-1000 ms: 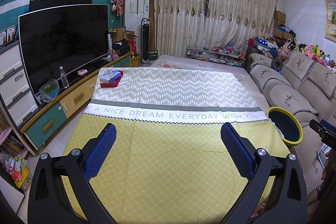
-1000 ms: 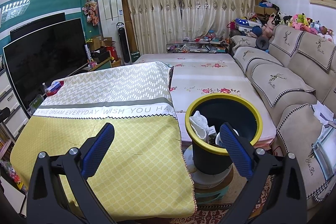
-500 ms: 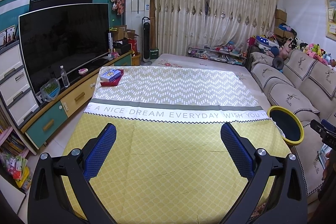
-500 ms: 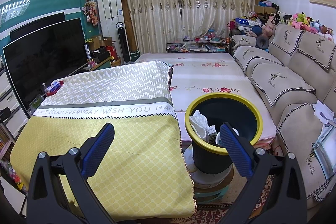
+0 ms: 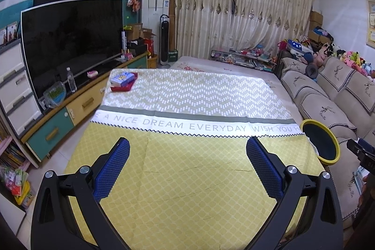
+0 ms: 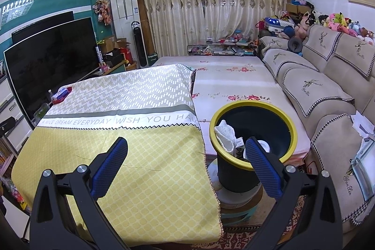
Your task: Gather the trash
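Grippers, left (image 5: 187, 149) and right (image 6: 186, 149), gape wide over tablecloth (image 5: 187, 179); bin (image 6: 253, 149) (yellow rim) holds crumpled tissue (image 6: 226, 135).

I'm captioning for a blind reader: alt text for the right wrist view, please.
An open right gripper hovers over a yellow-patterned tablecloth; beside it stands a yellow-rimmed black trash bin holding a crumpled white tissue.
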A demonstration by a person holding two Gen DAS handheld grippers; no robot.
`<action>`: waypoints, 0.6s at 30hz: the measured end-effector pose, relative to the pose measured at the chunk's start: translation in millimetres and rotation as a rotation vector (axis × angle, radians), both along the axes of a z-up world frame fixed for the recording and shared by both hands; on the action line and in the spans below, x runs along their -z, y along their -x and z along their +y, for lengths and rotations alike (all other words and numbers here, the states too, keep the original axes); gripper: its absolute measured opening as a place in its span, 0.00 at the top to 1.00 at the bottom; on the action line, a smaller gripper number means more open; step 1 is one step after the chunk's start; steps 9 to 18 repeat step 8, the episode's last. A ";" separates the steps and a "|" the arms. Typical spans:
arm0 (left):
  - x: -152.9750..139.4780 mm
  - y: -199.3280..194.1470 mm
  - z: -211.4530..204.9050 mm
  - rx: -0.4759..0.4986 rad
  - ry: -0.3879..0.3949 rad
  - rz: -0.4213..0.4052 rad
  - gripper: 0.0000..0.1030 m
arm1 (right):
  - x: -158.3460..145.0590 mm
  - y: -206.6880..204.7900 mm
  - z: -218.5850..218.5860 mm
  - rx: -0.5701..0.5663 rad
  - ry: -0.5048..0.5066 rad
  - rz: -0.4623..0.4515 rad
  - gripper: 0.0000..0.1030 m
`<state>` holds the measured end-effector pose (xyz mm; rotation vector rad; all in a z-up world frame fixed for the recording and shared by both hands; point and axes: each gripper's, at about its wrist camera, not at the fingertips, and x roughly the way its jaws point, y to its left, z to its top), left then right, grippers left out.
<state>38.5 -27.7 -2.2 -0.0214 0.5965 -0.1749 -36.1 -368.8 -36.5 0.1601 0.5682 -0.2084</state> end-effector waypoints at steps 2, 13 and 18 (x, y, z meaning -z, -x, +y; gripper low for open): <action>3.2 -6.7 -0.4 0.005 -0.003 0.019 0.05 | -1.2 -4.7 0.0 -0.006 0.005 0.005 0.07; 23.5 -62.7 9.8 0.008 0.006 0.139 0.05 | -14.2 -46.0 7.5 -0.074 0.010 0.007 0.07; 23.5 -62.7 9.8 0.008 0.006 0.139 0.05 | -14.2 -46.0 7.5 -0.074 0.010 0.007 0.07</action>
